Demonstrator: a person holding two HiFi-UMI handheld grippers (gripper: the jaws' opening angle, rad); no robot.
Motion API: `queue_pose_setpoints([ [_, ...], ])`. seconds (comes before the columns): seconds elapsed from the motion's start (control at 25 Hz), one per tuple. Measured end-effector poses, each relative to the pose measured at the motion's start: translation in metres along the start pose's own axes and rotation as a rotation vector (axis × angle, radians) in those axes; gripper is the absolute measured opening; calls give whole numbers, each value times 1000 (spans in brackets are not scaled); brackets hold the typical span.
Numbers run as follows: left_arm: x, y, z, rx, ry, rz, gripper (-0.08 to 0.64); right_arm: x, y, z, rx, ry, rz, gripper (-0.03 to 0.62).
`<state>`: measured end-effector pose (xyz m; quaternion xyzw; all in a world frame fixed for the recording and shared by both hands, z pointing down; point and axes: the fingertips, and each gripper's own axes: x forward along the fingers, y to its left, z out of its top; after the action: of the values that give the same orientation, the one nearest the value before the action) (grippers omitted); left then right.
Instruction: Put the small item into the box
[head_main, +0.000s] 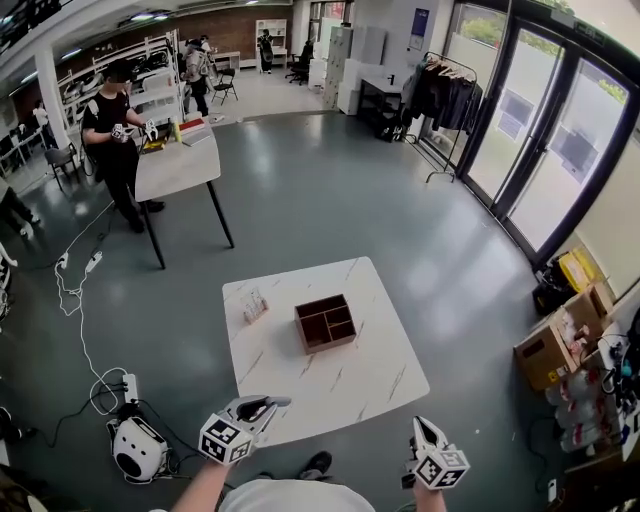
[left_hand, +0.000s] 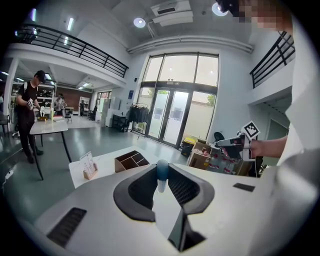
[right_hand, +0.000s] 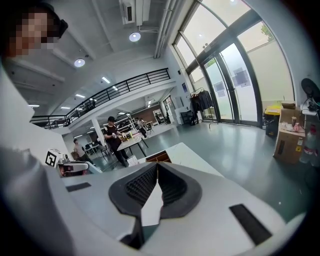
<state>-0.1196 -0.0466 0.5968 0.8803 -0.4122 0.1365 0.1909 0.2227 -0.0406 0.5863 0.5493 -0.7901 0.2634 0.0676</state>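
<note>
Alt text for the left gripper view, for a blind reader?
The left gripper is shut on a small blue-and-white item, upright between its jaws. Beyond it, a white table carries a brown divided box and a small card stand.

We take it for open-plan lab or workshop hall: grey floor (head_main: 330, 190), tall glass doors (head_main: 545, 140), mezzanine railing (left_hand: 75, 47), shelving racks (head_main: 150, 55), person (head_main: 112, 140) working at far tabletop (head_main: 178, 168), cardboard boxes (head_main: 548, 350), floor cables (head_main: 70, 290).

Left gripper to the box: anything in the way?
Head view: only bare tabletop lies between the left gripper, shut on the small item, and the box. The card stand sits left of the box, off that line.
</note>
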Motion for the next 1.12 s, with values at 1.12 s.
queue_pose_setpoints([
  [1.12, 102, -13, 21, 34, 64, 48, 74, 39, -88, -4, 95, 105, 56, 28],
])
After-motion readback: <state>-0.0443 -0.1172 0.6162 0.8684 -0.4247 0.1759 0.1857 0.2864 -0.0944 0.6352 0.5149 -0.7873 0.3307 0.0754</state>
